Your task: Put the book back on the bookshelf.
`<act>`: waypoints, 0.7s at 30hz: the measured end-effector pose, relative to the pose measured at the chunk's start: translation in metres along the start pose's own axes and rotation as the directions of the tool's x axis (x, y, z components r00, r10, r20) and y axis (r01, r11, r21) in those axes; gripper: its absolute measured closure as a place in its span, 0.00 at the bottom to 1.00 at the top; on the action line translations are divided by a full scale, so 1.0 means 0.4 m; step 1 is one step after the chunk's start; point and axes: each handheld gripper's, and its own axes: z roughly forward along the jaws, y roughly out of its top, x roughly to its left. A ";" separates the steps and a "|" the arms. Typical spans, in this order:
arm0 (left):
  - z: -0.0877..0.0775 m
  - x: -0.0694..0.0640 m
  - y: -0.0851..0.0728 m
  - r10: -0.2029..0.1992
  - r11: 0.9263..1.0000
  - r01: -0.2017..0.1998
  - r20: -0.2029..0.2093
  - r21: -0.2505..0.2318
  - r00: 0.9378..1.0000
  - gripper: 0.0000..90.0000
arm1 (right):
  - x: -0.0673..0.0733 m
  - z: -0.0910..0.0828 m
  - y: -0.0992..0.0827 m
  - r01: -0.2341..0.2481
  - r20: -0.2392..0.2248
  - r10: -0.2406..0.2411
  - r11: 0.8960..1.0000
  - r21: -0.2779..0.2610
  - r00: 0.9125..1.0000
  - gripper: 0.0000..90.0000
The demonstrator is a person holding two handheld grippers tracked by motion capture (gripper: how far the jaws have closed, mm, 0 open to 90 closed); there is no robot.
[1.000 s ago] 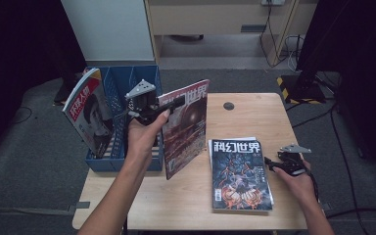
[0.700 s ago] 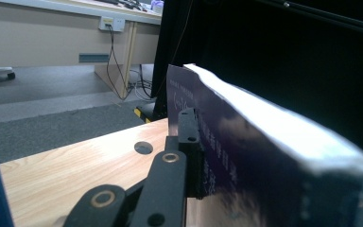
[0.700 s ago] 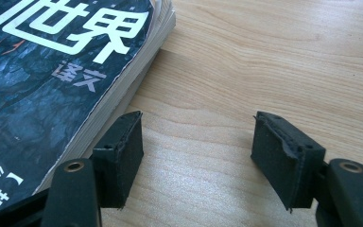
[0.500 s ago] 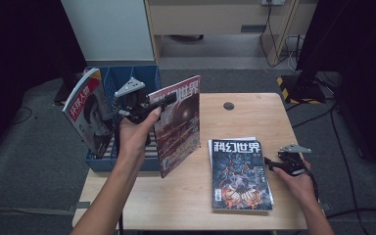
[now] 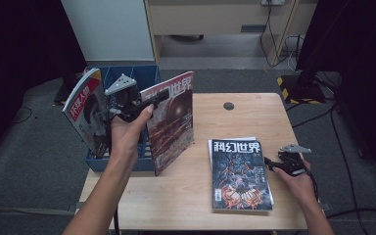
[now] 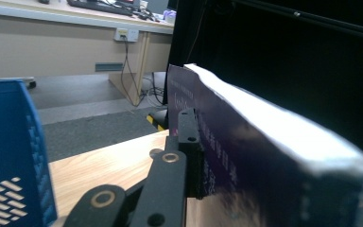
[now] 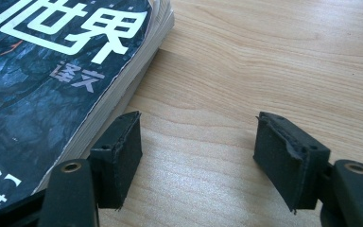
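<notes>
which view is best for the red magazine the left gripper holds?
High view: the red magazine shows whole, cover facing the camera, upright beside the blue bin, clamped by the left gripper. The left gripper view gives just its page edge and a blurred dark cover at close range. The right gripper view looks at the flat stack instead.

Held magazine (image 5: 169, 122) nearer the bin (image 5: 132, 78).

A: Left black two-jaw handheld gripper (image 5: 149, 100), looks like?
B: Grey three-cornered plate w/ screws on top, brass-ringed rivets on black jaw links, thin black cable.
A: Right black two-jaw handheld gripper (image 5: 269, 164)?
B: Same build; square black rubbery pads (image 7: 123, 151), edges a bit frayed. Forearms bare, no sleeves.
</notes>
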 end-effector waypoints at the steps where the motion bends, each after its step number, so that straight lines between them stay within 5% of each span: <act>1: -0.003 0.001 0.001 0.004 1.000 -0.004 -0.005 0.001 1.000 0.93 | 0.000 0.000 0.000 0.000 0.001 0.000 1.000 -0.002 1.000 0.36; 21: -0.111 0.041 0.024 0.021 0.999 -0.024 -0.077 -0.031 0.997 0.93 | 0.001 0.001 0.000 0.000 0.004 0.000 1.000 -0.002 1.000 0.36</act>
